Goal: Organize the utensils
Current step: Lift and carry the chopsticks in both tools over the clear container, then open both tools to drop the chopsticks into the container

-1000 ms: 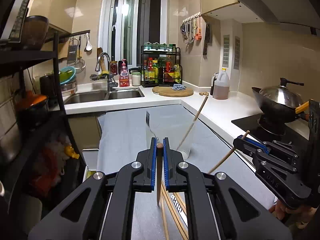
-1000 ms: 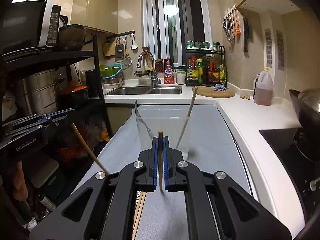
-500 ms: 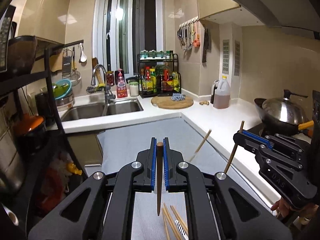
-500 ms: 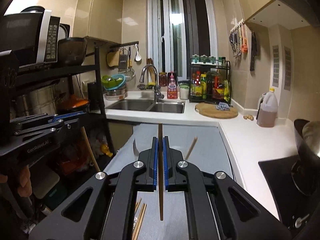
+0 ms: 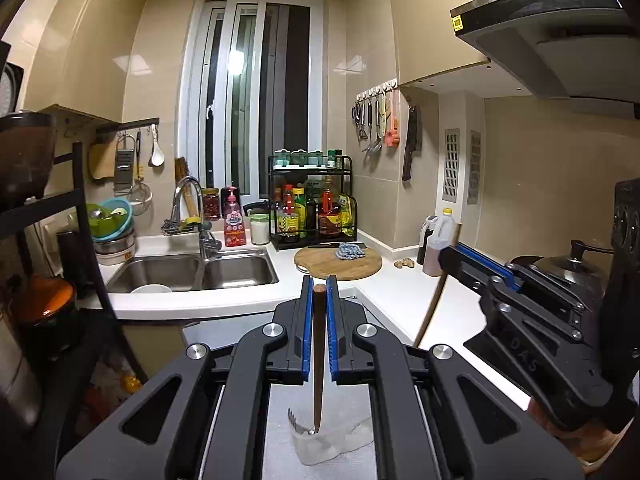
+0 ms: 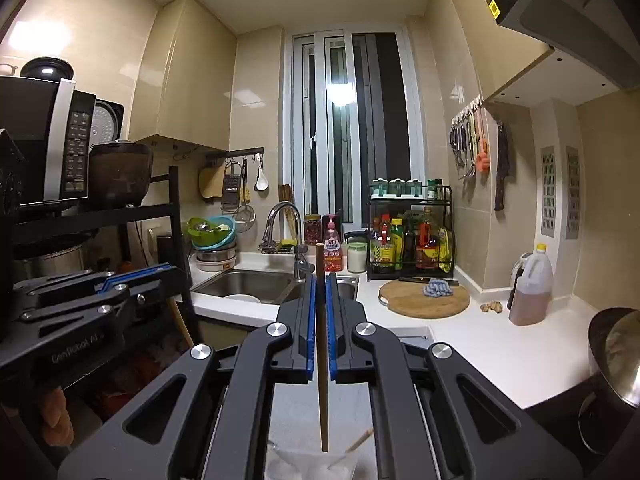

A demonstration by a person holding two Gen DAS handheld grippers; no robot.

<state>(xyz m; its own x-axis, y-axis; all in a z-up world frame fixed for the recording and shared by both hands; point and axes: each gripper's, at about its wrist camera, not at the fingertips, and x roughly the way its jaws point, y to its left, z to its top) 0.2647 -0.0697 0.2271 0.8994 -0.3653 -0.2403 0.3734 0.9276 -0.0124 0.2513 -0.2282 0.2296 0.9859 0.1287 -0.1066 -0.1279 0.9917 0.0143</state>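
Note:
My left gripper (image 5: 319, 286) is shut on a dark brown chopstick (image 5: 318, 360) that hangs straight down. Its tip hovers just over a clear plastic cup (image 5: 340, 446) holding a fork (image 5: 295, 421). My right gripper (image 6: 320, 280) is shut on a pale wooden chopstick (image 6: 322, 380), whose tip hangs above the same cup (image 6: 296, 466). Another chopstick (image 6: 359, 441) leans inside the cup. In the left wrist view the right gripper (image 5: 450, 258) shows at the right with its chopstick (image 5: 436, 300). In the right wrist view the left gripper (image 6: 174, 276) shows at the left.
The cup stands on a grey mat (image 5: 280, 432) over the counter. Ahead lie a double sink (image 5: 192, 272), a round cutting board (image 5: 338, 264), a spice rack (image 5: 312, 204) and an oil jug (image 5: 438, 244). A wok (image 6: 616, 360) sits at the right. A black shelf (image 6: 100, 216) with a microwave stands at the left.
Both grippers have risen, each with its chopstick. The cup has dropped from mid-view to the bottom edge. Both chopsticks now hang down above it.

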